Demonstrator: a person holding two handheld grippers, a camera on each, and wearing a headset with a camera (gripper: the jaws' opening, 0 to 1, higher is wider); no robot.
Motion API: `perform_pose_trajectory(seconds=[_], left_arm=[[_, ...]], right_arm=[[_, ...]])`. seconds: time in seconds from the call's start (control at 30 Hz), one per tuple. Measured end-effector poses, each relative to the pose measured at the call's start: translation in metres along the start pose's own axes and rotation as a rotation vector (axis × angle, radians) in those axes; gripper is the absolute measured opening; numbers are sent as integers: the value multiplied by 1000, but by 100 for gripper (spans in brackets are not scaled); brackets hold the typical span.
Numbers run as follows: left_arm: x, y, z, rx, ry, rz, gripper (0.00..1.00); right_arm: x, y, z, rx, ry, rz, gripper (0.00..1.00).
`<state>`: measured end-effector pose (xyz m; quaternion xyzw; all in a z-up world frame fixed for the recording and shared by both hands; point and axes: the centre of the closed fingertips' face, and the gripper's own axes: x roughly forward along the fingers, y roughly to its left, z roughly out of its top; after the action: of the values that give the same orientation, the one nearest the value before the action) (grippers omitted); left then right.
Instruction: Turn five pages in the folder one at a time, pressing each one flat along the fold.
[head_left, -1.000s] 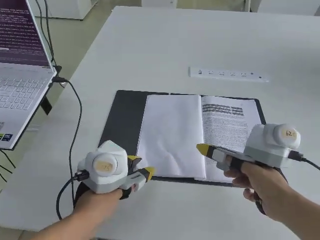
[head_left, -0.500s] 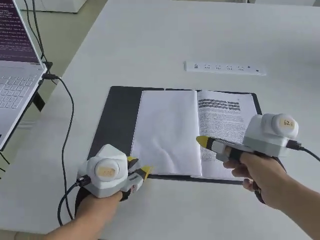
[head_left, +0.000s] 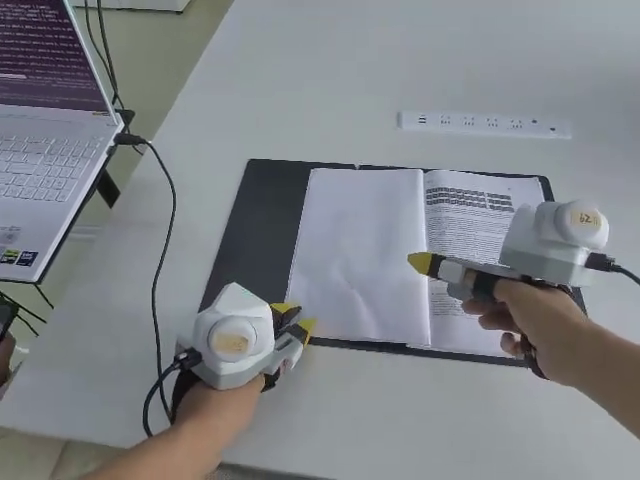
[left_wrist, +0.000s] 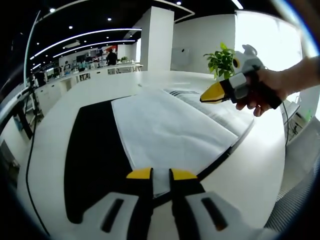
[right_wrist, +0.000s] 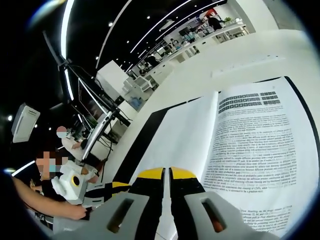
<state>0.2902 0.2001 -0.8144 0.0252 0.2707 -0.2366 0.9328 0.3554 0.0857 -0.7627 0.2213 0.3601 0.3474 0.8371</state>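
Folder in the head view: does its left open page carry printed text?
No, the left page of the folder is blank white; the right page has print.

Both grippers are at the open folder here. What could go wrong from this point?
1. The left gripper sits at the blank page's near edge, jaws narrowly apart; it might snag and crease that rippled sheet.
2. The right gripper hovers by the fold, above the printed page; a pinch there might take several sheets at once.
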Motion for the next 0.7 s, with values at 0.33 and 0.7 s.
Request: perform_pose_trajectory(seconds=[0.33, 0.7], left_arm=[[1, 1, -1, 20, -14, 21, 9], [3, 2, -2, 29, -19, 21, 9]], right_arm=[[21, -20, 23, 96, -14, -4, 0], [49, -64, 39, 181, 7, -5, 0]])
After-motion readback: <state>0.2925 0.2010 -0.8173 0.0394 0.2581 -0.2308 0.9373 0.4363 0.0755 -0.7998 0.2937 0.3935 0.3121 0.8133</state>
